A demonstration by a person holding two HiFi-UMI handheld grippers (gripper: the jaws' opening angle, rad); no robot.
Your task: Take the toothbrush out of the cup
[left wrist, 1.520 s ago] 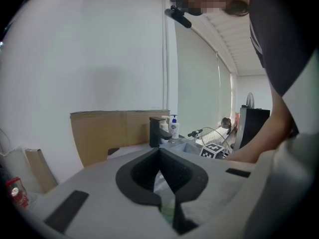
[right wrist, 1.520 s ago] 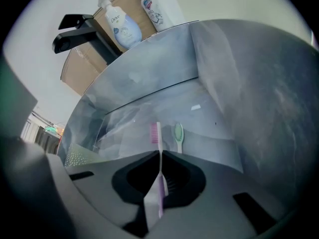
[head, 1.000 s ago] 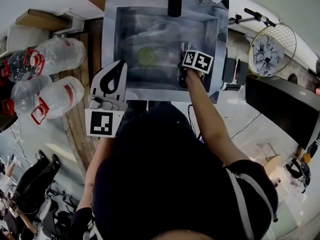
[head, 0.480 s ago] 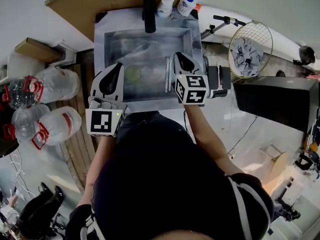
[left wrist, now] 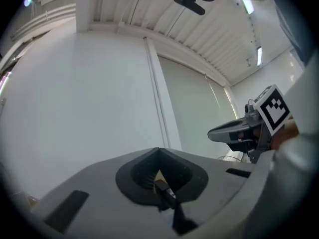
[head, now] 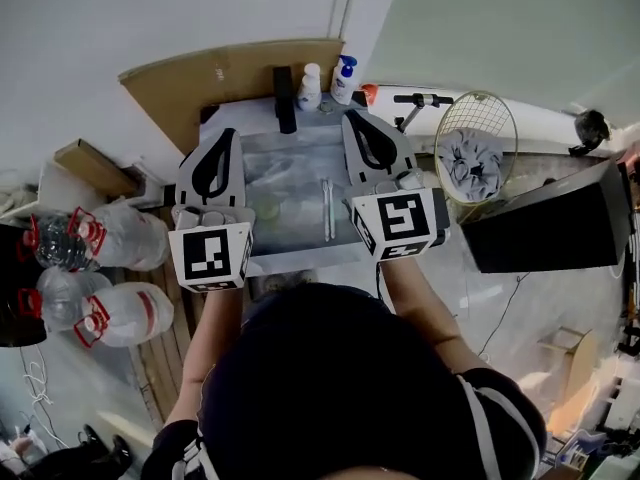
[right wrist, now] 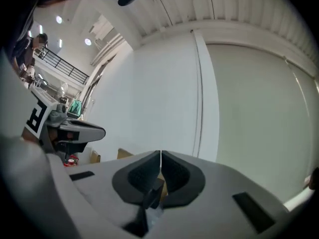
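Note:
Far below me, the toothbrush (head: 328, 208) lies as a thin white stick on the floor of the steel sink (head: 300, 253). A pale green cup (head: 266, 208) sits to its left. Both grippers are held high above the sink, level and pointing at the white wall. My left gripper (head: 222, 134) (left wrist: 158, 149) is shut with nothing in it. The right gripper (head: 357, 118) (right wrist: 160, 153) is also shut and empty; its jaws have just closed the last bit. Each gripper shows at the side of the other's view.
A black tap (head: 285, 98) and two bottles (head: 310, 86) stand at the sink's back edge, against a brown board (head: 230, 73). A wire basket with cloth (head: 475, 153) and a black case (head: 550, 228) are on the right. Large water jugs (head: 110, 238) lie at the left.
Both grippers have risen from the sink to the height of the wall, the right one much further and with a roll. The toothbrush now lies in the sink.

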